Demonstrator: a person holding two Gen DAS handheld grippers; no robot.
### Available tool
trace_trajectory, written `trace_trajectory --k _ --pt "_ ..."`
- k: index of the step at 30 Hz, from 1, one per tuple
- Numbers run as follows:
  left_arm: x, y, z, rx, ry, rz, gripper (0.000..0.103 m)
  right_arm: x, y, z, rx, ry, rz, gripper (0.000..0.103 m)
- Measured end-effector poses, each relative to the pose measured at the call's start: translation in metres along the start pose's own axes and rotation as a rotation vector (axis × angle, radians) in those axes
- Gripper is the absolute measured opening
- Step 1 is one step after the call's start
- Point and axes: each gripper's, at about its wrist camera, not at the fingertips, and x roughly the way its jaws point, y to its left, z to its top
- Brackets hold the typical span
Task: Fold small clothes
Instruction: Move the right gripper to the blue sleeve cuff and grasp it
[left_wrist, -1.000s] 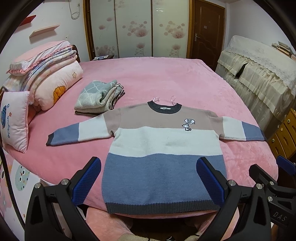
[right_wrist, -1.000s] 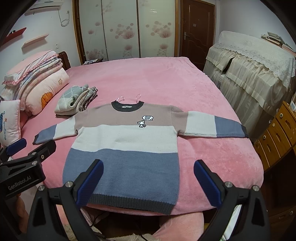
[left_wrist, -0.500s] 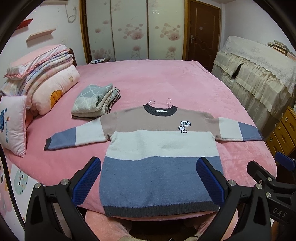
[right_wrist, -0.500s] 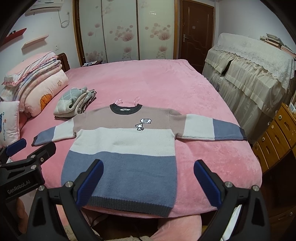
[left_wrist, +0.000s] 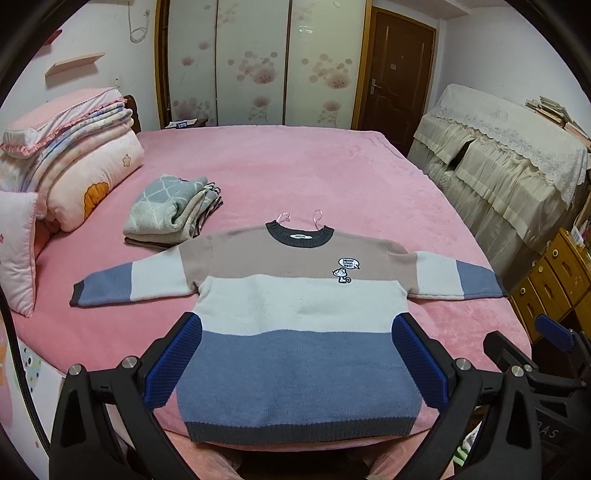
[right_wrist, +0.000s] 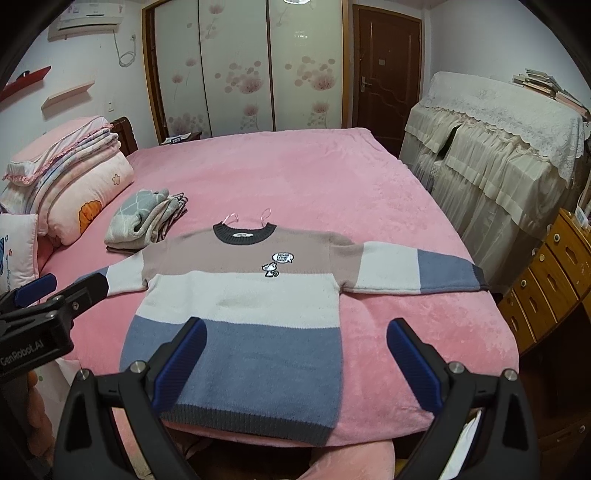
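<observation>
Both grippers nearer — one sweater (left_wrist: 295, 332), sleeves spread.

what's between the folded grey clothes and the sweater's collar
Only bare pink bedspread, seen in both wrist views; the folded grey clothes sit just beyond the sweater, near its shoulder.

- Left gripper (left_wrist: 297, 360) spread wide, blue pads (left_wrist: 173, 363) far apart, nothing between them.
- Held level, aimed straight forward, both fingers at equal height.
- Right gripper (right_wrist: 295, 363) just as wide, blue pads (right_wrist: 415, 363) well separated, gripping nothing.
- Also pointing forward, tipped slightly down.
- Both held side by side: right one peeking in at the right edge of the left wrist view, left one poking in at the left edge of the right wrist view.
- Neither touching the other.
</observation>
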Motion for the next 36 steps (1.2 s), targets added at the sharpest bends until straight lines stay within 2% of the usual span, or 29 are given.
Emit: trace_trajectory --k 7,12,20,23,28,31,36 --pt "-0.001 -0.012 0.018 0.034 -0.002 0.005 0.102 -0.005 -0.010 0.012 -0.005 -0.028 -0.013 0.099" --pt "-0.003 -0.028 0.037 0.064 -0.036 -0.014 0.102 -0.011 -0.028 0.027 0.006 -0.066 -0.036 0.099" --pt "0.012 -0.075 0.072 0.141 -0.129 -0.021 0.102 0.001 -0.099 0.054 0.100 -0.097 -0.123 0.099" --pt "0.033 -0.100 0.080 0.165 -0.116 -0.037 0.102 0.014 -0.136 0.057 0.163 -0.085 -0.143 0.098" --pt "0.093 -0.143 0.083 0.188 -0.060 -0.054 0.102 0.048 -0.204 0.056 0.256 -0.042 -0.214 0.089" --pt "0.139 -0.173 0.076 0.224 -0.016 -0.032 0.102 0.072 -0.236 0.051 0.295 -0.008 -0.251 0.087" --pt "0.211 -0.225 0.054 0.273 0.055 -0.062 0.102 0.117 -0.287 0.040 0.359 0.036 -0.248 0.078"
